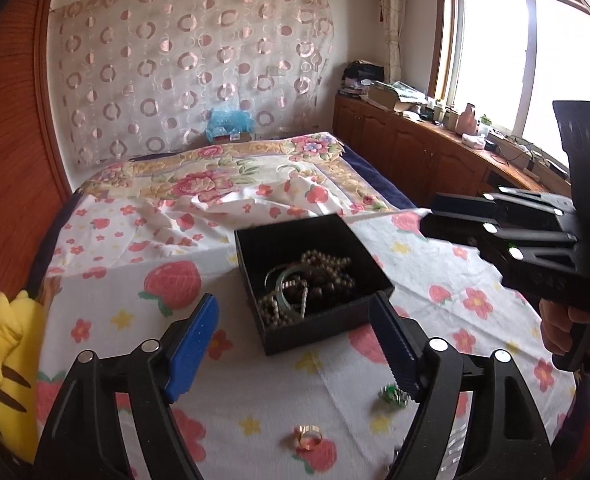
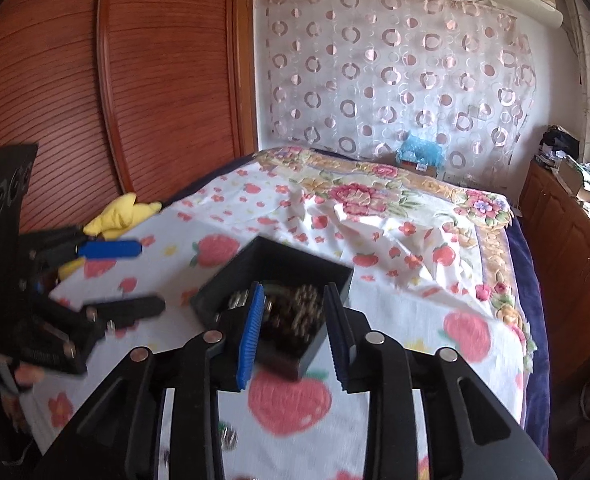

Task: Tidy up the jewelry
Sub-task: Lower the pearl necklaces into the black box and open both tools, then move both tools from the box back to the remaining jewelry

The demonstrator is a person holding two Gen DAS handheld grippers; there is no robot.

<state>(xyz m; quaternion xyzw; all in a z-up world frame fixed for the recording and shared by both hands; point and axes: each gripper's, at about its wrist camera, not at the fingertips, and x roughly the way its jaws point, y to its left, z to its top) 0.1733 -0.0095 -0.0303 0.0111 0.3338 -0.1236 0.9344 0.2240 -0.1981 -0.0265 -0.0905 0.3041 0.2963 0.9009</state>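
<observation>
Resting on a strawberry-print sheet [image 1: 255,400] spread over a bed, a black jewelry box [image 1: 315,276] holds a tangle of beaded strands [image 1: 327,276] and a pale bangle [image 1: 285,288]. The left tool [image 1: 295,344] hangs just short of the box with its blue pads spread wide and nothing between them, a gold ring [image 1: 307,436] and a green piece [image 1: 393,394] lying loose on the sheet beneath. The right tool [image 2: 293,332], jaws partly apart and empty, hovers over the box's near corner.
</observation>
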